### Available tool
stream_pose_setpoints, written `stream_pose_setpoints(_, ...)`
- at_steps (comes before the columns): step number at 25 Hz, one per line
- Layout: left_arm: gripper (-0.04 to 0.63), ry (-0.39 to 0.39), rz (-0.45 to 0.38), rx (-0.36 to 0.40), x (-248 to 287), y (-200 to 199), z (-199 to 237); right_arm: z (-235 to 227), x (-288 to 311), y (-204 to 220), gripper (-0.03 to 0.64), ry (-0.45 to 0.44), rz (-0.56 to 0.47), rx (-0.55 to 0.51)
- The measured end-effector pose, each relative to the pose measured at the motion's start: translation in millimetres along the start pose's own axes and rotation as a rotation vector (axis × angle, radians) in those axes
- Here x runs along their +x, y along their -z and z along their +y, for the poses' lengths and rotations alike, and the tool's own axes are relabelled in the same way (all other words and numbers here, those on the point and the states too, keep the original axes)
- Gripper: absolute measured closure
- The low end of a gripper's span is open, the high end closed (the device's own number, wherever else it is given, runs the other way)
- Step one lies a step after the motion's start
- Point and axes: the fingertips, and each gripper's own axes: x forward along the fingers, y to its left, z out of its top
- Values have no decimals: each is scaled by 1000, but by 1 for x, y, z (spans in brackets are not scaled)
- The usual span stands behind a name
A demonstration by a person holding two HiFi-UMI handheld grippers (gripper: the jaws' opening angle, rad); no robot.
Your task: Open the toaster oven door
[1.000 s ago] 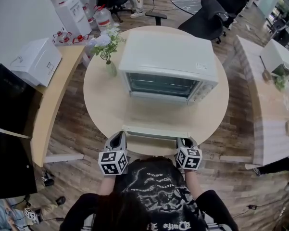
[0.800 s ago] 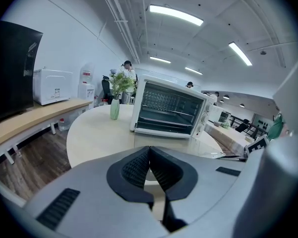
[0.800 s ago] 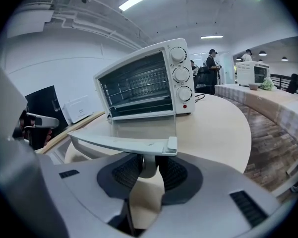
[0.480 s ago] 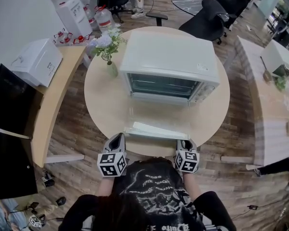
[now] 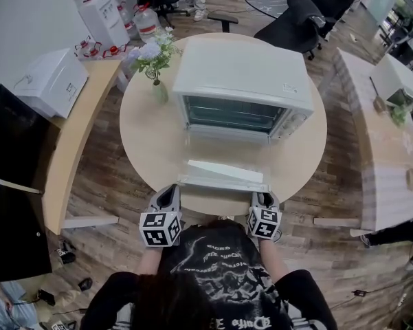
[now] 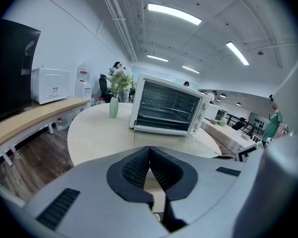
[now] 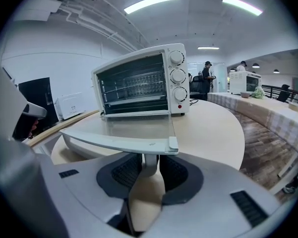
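Note:
A white toaster oven (image 5: 242,81) stands on the round table (image 5: 144,136). Its glass door (image 5: 227,158) is folded down almost flat toward me. The door handle (image 5: 223,179) runs along the door's near edge. My right gripper (image 5: 263,199) is at the handle's right end. In the right gripper view the handle's post (image 7: 149,163) sits between the pads (image 7: 126,170), and that gripper (image 7: 148,166) is shut on it. My left gripper (image 5: 170,194) hovers beside the handle's left end. In its own view this gripper (image 6: 149,151) is shut with nothing in it, and the oven (image 6: 168,105) is ahead.
A vase of flowers (image 5: 154,60) stands on the table left of the oven. A curved wooden bench (image 5: 69,150) with a white box (image 5: 51,81) and a black cabinet (image 5: 14,177) lie to the left. An office chair (image 5: 295,19) stands behind, and a long table (image 5: 385,150) is at the right.
The right gripper has tilted a little with the door handle, and the door's near edge shows broader. The left gripper has hardly moved.

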Motion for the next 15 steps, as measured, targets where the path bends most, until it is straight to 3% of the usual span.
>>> stream_pose_setpoints(6,580,1,-9,-22,-9,6,8,1,-2,1,485,31,-18,11)
stream_pose_setpoints(11,580,17,-3,-37,-17,11,7,-9,-10,4,421,94,-16,67)
stream_pose_setpoints(15,580,27,-4,-31,-21,13,7,-10,-17,15,377,93,14,108)
